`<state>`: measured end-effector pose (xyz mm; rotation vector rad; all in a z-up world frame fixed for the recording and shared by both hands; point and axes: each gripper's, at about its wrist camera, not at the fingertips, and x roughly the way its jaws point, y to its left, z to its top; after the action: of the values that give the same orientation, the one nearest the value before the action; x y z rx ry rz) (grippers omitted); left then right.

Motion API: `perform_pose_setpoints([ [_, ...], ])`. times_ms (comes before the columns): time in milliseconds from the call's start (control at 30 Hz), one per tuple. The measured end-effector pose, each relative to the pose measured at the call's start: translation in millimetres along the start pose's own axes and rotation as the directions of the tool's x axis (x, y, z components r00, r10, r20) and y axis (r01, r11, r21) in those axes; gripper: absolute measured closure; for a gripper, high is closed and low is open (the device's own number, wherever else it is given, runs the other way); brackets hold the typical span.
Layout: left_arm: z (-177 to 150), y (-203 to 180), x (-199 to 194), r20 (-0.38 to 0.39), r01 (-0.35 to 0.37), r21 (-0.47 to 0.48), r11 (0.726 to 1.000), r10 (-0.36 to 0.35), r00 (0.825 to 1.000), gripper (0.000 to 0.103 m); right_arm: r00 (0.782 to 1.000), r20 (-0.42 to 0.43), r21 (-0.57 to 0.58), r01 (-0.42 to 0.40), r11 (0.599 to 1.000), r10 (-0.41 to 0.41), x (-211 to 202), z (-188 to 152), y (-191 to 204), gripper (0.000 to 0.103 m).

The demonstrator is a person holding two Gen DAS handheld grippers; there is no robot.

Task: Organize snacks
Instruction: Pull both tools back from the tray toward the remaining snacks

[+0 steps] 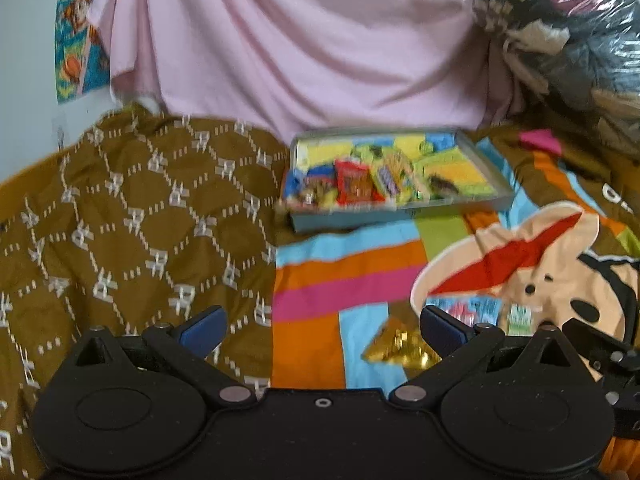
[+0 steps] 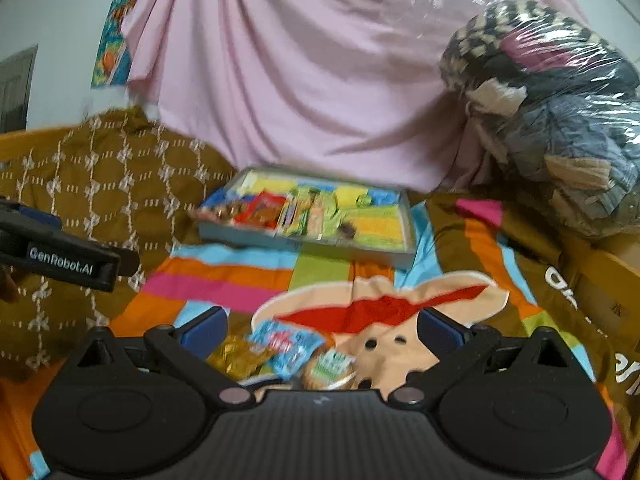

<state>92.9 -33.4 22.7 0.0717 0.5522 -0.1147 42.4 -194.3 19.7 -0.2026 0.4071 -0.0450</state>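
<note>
Striped blanket (image 2: 224, 276) under both grippers, jaws spread, empty — only right view shows green-label snack (image 2: 330, 366) fully.

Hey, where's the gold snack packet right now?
The gold packet lies loose on the striped blanket, not in the tray. In the right wrist view it sits low and left of centre, beside the blue packet.

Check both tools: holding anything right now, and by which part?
Nothing is held. The left tool and right tool are both open and empty; the crinkled gold foil snack packet and blue printed snack packet lie loose on the striped blanket.
</note>
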Motion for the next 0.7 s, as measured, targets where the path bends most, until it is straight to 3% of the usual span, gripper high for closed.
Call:
perform_pose_setpoints([
  [367, -14.8, 2.5, 15.9, -0.174, -0.018, -0.042, 0.999, 0.010, 0.985, 0.001, 0.997, -0.075, -0.022, -0.015, 1.000, 0.013, 6.3, -5.9, 8.8, 0.000],
  [700, -13.7, 1.5, 22.3, -0.241, 0.021, -0.063, 0.998, -0.036, 0.970, 0.001, 0.993, -0.117, -0.015, -0.011, 1.000, 0.009, 14.2, -7.6, 7.9, 0.000],
])
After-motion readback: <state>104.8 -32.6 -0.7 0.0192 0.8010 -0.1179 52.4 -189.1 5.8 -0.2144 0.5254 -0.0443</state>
